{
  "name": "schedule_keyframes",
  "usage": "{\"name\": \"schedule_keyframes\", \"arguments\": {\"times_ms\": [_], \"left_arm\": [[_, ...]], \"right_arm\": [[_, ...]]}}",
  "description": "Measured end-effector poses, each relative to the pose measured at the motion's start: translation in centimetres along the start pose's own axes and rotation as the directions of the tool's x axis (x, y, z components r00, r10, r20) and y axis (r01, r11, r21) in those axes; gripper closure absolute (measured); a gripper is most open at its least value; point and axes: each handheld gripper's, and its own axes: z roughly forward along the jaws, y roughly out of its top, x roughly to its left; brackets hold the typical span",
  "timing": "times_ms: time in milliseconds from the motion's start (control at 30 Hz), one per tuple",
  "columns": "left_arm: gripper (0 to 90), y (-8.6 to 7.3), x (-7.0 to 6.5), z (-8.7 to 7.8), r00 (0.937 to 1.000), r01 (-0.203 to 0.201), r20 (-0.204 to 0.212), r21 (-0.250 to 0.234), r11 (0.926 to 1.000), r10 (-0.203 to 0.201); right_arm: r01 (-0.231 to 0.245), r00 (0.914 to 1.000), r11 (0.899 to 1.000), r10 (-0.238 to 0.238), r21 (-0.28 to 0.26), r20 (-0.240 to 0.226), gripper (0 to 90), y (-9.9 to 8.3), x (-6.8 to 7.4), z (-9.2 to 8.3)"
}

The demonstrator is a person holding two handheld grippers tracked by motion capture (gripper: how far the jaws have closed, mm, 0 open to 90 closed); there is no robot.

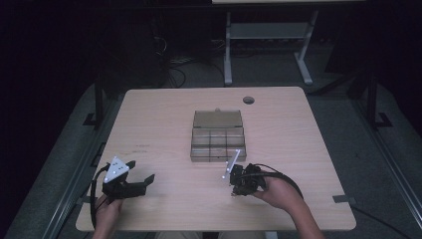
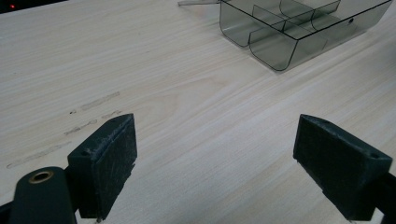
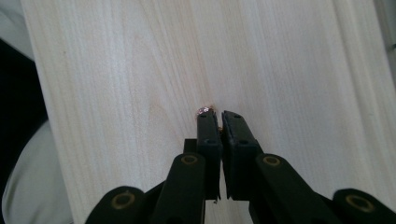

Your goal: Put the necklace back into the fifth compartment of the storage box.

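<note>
A dim high view: the pale wooden table (image 1: 209, 199) catches soft overhead light while the room around it sinks into near black, with grain in the dark areas. In the left gripper view the table is evenly lit and sharp, the smoky translucent plastic compartment box (image 2: 299, 32) showing faint glints on its rims. The right gripper view is bright, slightly washed out, its near black fingers (image 3: 208, 135) soft-focused and shadowed.

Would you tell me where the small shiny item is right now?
Right gripper view: the small shiny item sits on the table, pinched at the right gripper tips.
</note>
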Motion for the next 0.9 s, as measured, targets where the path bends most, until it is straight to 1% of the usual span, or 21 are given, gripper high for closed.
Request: {"name": "schedule_keyframes", "arguments": {"times_ms": [100,267,467,567,633,667,900], "left_arm": [[13.0,0.0,0.0,0.0,1.0000,0.001,-0.001,-0.001,1.0000,-0.001],[13.0,0.0,0.0,0.0,1.0000,0.000,0.000,-0.001,1.0000,0.000],[13.0,0.0,0.0,0.1,1.0000,0.000,0.002,0.001,1.0000,0.000],[13.0,0.0,0.0,0.0,1.0000,0.000,0.002,0.002,1.0000,0.000],[13.0,0.0,0.0,0.0,1.0000,0.005,0.001,0.001,1.0000,-0.005],[13.0,0.0,0.1,-0.1,1.0000,0.001,0.000,0.003,1.0000,-0.001],[13.0,0.0,0.1,-0.1,1.0000,0.008,-0.004,-0.002,1.0000,-0.008]], "right_arm": [[0.012,0.9999,1.000,-0.012,-0.010,0.004,86.1,0.2,0.0,-0.5],[0.015,0.9998,1.000,-0.015,-0.025,0.009,86.1,0.6,0.2,-1.3],[0.020,0.9997,0.999,-0.019,-0.042,0.013,86.1,0.8,0.0,-2.2],[0.029,0.9995,0.998,-0.028,-0.048,0.015,86.1,1.1,-0.1,-2.6],[0.027,0.9996,0.998,-0.026,-0.053,0.014,86.1,1.3,-0.2,-2.8],[0.023,0.9997,0.998,-0.022,-0.053,0.012,86.1,1.3,-0.2,-2.9],[0.028,0.9996,0.998,-0.028,-0.063,0.009,86.1,2.0,-0.9,-3.6]]}}
